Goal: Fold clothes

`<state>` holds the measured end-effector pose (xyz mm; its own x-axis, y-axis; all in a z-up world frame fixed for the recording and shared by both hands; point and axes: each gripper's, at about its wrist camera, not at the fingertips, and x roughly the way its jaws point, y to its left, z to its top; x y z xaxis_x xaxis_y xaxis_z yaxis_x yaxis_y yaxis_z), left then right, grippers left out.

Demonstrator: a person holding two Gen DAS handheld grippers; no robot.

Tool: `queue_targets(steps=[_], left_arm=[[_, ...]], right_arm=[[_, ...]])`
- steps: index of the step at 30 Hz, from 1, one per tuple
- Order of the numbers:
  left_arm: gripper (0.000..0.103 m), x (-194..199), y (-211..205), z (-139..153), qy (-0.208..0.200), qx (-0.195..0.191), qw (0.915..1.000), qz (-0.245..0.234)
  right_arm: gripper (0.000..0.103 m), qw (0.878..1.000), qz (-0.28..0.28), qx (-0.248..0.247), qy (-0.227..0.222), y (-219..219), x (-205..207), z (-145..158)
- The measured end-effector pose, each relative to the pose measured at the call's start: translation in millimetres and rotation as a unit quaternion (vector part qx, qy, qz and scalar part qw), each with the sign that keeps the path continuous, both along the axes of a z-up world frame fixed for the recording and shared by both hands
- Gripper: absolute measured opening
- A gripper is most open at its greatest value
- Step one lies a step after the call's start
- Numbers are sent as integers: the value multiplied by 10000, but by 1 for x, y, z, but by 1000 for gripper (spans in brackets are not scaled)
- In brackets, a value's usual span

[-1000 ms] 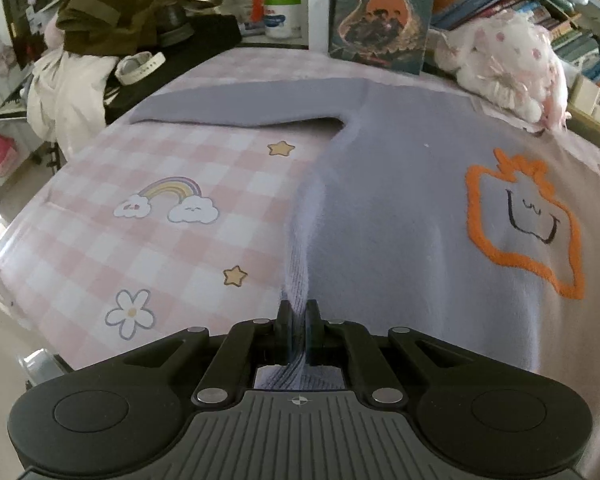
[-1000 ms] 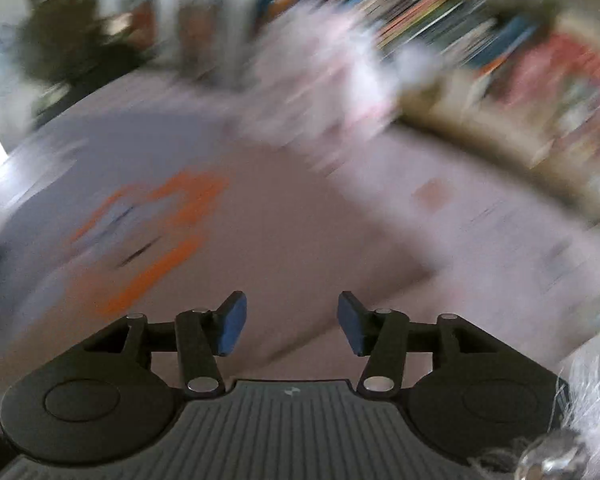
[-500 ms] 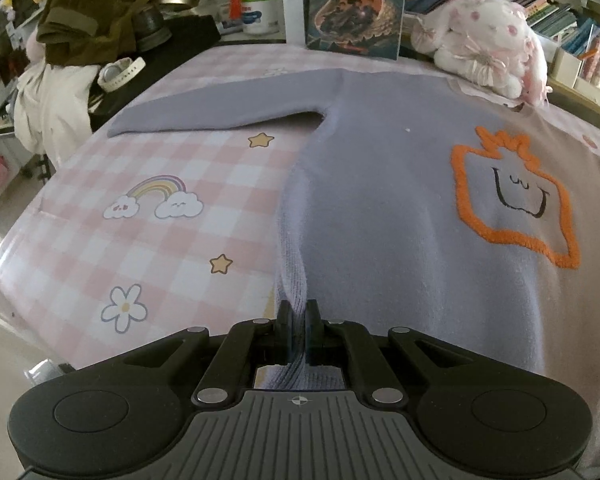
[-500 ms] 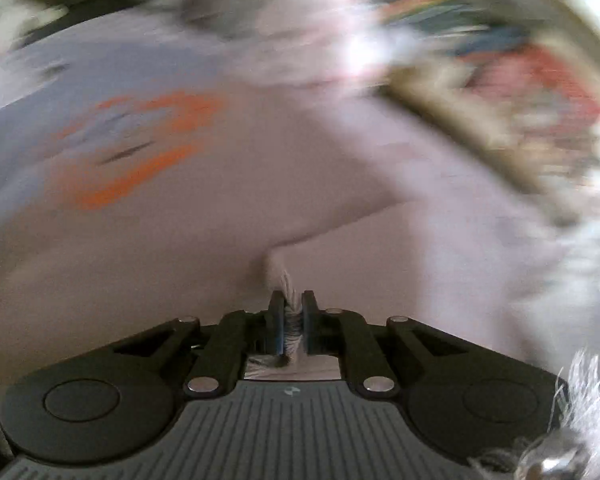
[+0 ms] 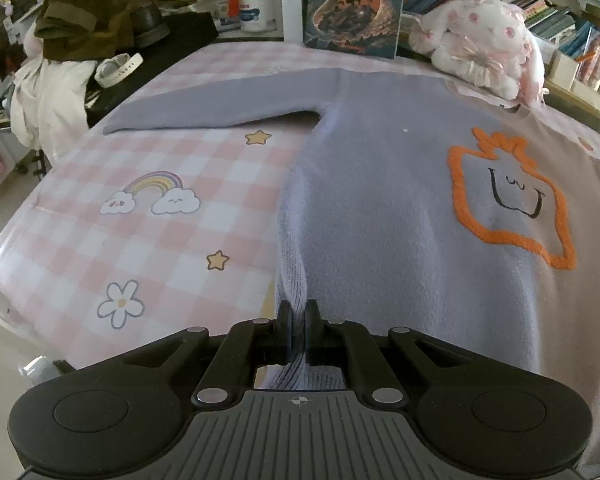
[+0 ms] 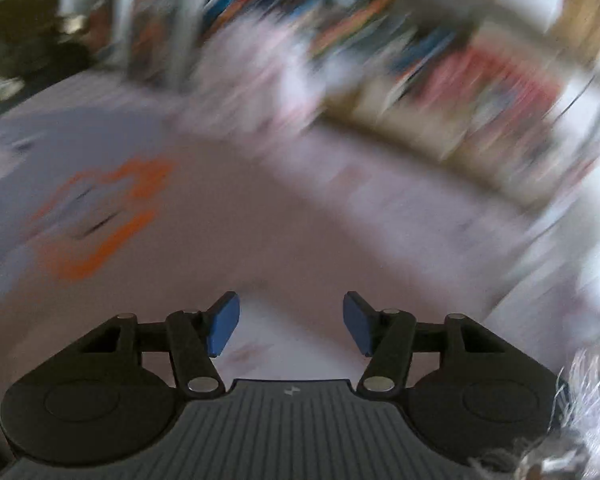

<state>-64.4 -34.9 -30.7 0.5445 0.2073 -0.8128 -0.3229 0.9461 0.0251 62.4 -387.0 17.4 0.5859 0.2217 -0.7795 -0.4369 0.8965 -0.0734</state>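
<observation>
A: What changed?
B: The right gripper [image 6: 291, 322], pinching the hem half a second ago, now stands spread, empty.
A: And the left gripper [image 5: 298, 330]?
B: Still pinching the sweater [image 5: 380, 208] at lower centre; it lies across the bed [image 5: 140, 240], so the right must regrasp.

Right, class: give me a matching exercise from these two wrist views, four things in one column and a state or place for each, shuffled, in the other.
Things:
1. left tool
2. right tool
3. plush toy
4. sleeve

States or places:
A. open, gripping nothing
B. stretched out flat across the checked sheet
C. shut on the sweater hem
D. lying by the bookshelf

Pairs: 1-C, 2-A, 3-D, 4-B
</observation>
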Motion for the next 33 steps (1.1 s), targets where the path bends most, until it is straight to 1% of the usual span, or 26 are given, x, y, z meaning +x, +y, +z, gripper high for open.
queue_targets(steps=[2,4,7,9,10,11,12,13,15,19,23,26,30,32,33], left_arm=[[5,0,2,0,-10,-36,10000,-37],[5,0,3,0,-26,-72,9999,-93],[5,-1,8,-1,-74,-159,9996,-214],[5,-3,14,-1,-110,-233,9994,-250],[5,-3,17,-1,-129,-272,9992,-260],[5,-4,20,-1,-145,-292,9991,-255],[5,-5,24,-2,-171,-325,9991,-234],[5,-6,29,-3,-200,-392,9988,-208],[6,-5,39,-5,-241,-522,9982,-176],[6,3,55,-5,-265,-502,9982,-191],[6,9,75,-6,-320,-554,9979,-80],[6,14,89,-6,-354,-592,9976,12],[6,19,95,-6,-340,-573,9978,30],[5,22,94,-6,-327,-576,9978,-6],[5,23,94,-5,-320,-575,9978,-47]], right_arm=[[53,9989,-34,104,449,9,-2,-17],[49,9964,-132,189,814,15,-5,-32],[44,9909,-340,537,1190,19,-9,-44],[38,9919,-411,558,1063,27,-17,-43],[26,9928,-382,523,1003,32,-15,-44],[17,9928,-346,583,988,38,-12,-45],[16,9929,-350,589,974,42,-11,-45],[11,9931,-341,589,955,48,-10,-45],[10,9949,-173,518,846,62,-6,-46],[10,9977,51,392,554,91,-3,-52],[10,9991,274,185,261,124,4,-56],[10,9990,450,23,66,136,7,-58],[10,9968,741,-218,-203,151,11,-61],[9,9975,664,-155,-168,146,12,-60],[9,9989,456,-101,-83,136,11,-59]])
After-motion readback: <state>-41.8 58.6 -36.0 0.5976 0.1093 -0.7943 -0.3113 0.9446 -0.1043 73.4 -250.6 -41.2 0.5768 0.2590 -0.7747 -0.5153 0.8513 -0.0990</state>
